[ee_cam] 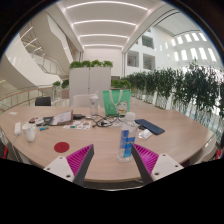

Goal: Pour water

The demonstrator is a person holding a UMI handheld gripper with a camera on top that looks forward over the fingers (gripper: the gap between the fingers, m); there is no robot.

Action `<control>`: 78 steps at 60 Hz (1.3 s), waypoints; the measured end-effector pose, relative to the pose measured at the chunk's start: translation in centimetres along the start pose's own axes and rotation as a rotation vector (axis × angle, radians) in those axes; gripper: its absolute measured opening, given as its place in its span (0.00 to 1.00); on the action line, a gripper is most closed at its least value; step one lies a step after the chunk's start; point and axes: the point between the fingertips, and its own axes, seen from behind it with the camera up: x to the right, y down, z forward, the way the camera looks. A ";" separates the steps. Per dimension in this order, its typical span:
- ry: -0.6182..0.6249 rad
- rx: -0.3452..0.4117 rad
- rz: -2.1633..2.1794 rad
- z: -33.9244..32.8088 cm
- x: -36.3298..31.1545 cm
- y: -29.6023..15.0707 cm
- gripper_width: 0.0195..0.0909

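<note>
Gripper view: I see the tongs [113, 160] held wide apart above the near edge of a big round wooden desk [170, 125], w/ nothing pressed between them. The two fingers [76, 158] show their magenta pads on the inner faces.

Between the fingers, a bit ahead of the tips, stands a clear plastic water bottle [126, 141] w/ a blue cap and a blue label, upright on the desk. There is a gap on both sides, so the tongs do not touch it. Behind the bottle, further to the middle of the desk, stands a green see-through cup [116, 100], also upright and well apart from the bottle.

On the left of the left finger lies a small red round disc [62, 147], flat on the desk. To the right of the bottle lies a dark flat thing, prob. a phone [150, 127]. The far left part of the desk carries a lot of small items, papers and cables [55, 120]; I cannot tell them one by one.

Beyond the desk I see white planters w/ green plants [90, 75], a row of tall plants [190, 90] along the right side, and long light strips [104, 22] on the ceiling.
</note>
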 end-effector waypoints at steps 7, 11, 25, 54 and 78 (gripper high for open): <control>0.013 0.004 0.043 7.3 3.7 2.2 0.88; 0.022 -0.003 0.044 11.0 5.4 3.1 0.88; 0.015 -0.022 0.034 19.2 6.2 4.6 0.42; 0.027 -0.066 0.029 17.5 1.7 -0.8 0.23; 0.112 0.070 -0.963 13.1 -25.1 -17.0 0.23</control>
